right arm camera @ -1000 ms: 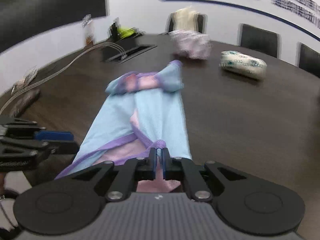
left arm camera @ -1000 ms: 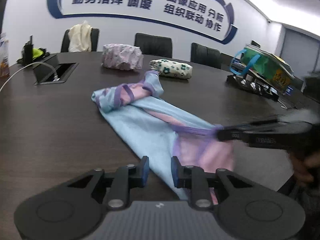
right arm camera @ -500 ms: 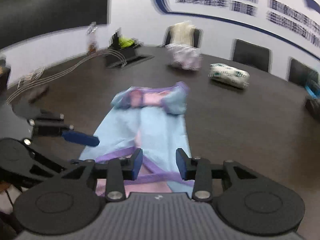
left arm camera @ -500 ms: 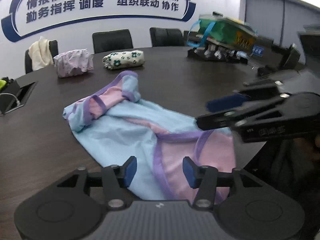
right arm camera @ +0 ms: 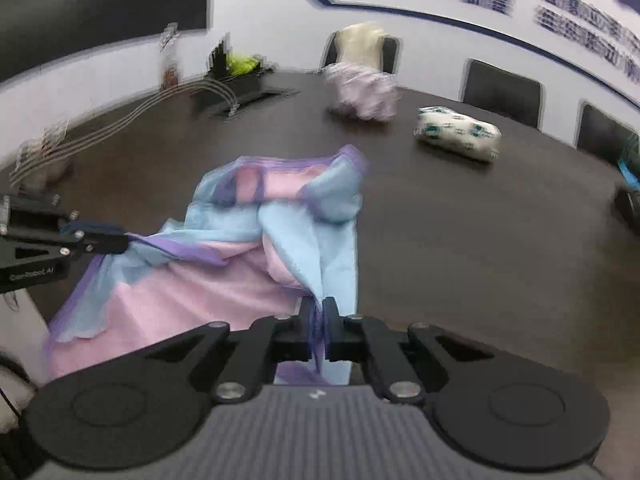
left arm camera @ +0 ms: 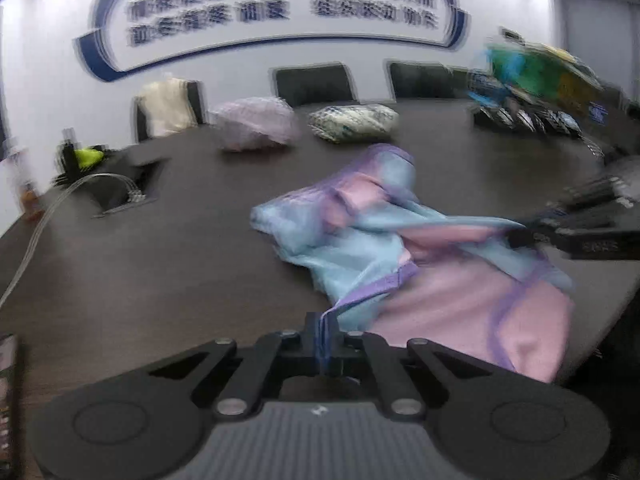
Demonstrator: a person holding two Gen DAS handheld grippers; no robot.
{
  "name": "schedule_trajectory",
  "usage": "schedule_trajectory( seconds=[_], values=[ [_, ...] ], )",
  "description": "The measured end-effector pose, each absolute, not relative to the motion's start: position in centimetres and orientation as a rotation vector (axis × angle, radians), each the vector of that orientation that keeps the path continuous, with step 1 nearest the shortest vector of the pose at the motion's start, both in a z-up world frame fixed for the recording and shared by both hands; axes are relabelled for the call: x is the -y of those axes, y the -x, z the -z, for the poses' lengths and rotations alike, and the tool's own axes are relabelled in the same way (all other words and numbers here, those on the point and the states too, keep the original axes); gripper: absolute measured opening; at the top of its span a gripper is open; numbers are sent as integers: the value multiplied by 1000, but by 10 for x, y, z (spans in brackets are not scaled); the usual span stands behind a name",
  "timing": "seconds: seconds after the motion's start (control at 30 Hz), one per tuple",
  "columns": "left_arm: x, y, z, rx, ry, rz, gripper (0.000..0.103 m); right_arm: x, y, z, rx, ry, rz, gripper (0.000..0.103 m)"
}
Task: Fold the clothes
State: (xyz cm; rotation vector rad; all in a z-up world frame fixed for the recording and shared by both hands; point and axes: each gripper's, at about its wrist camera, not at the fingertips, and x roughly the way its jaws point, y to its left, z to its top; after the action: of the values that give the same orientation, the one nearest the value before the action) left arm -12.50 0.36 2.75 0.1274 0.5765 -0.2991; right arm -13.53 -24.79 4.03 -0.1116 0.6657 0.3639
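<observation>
**Conference table, garment gripped at two points**

Surface: a dark wood-grain conference table (left arm camera: 168,280) is carrying everything; black chairs (left arm camera: 314,82) are standing along its far edge against a white wall.

Task item: a light-blue and pink garment with purple trim (left arm camera: 360,240) is lying near the table's near edge, its bunched end pointing toward the far edge and its pink part hanging over the near edge.

Left gripper (left arm camera: 325,334): jaws are pressing together on a purple-trimmed edge of the garment.

Right gripper (right arm camera: 319,322): jaws are pinching a blue fold of the same garment.

Other items: a pale pink folded bundle (right arm camera: 362,94) and a white bundle with a teal print (right arm camera: 458,133) are sitting toward the far edge; a cable hatch (left arm camera: 128,194) with grey cables is sitting toward the left edge.

Writing: blue lettering on the wall sign (left arm camera: 280,12) is blurring beyond reading; a white mark on the left gripper's side, seen from the right wrist, is too blurred to read with certainty.

View differences: only the left wrist view is showing a green and yellow stack (left arm camera: 536,76) at the far right edge; only the right wrist view is showing a dark wall panel (right arm camera: 100,4).
</observation>
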Motion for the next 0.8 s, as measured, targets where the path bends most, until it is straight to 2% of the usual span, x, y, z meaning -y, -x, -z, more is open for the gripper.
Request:
schedule_trajectory(
  seconds=[0.2,0.33,0.4,0.53,0.57,0.6,0.67,0.8],
  values=[
    [-54,123,-29,-587,98,198,0,258,151,-41,-655,-39,-279,4],
    [-51,122,-24,-627,93,225,2,255,153,-33,-669,-49,-280,4],
    [-45,121,-23,-638,66,227,8,252,150,-29,-678,-16,-239,5],
    [-34,112,-20,-627,-14,246,29,258,140,-32,-636,42,-111,9],
    [-31,109,-20,-627,-37,265,32,256,140,-33,-634,49,-145,15],
    [-28,105,-20,-628,-51,295,34,254,141,-34,-632,56,-180,31],
    [-25,96,-19,-661,-51,349,40,249,141,-35,-629,74,-247,51],
    [-27,81,-15,-720,-12,395,39,245,130,-27,-654,110,-232,51]
  ],
)
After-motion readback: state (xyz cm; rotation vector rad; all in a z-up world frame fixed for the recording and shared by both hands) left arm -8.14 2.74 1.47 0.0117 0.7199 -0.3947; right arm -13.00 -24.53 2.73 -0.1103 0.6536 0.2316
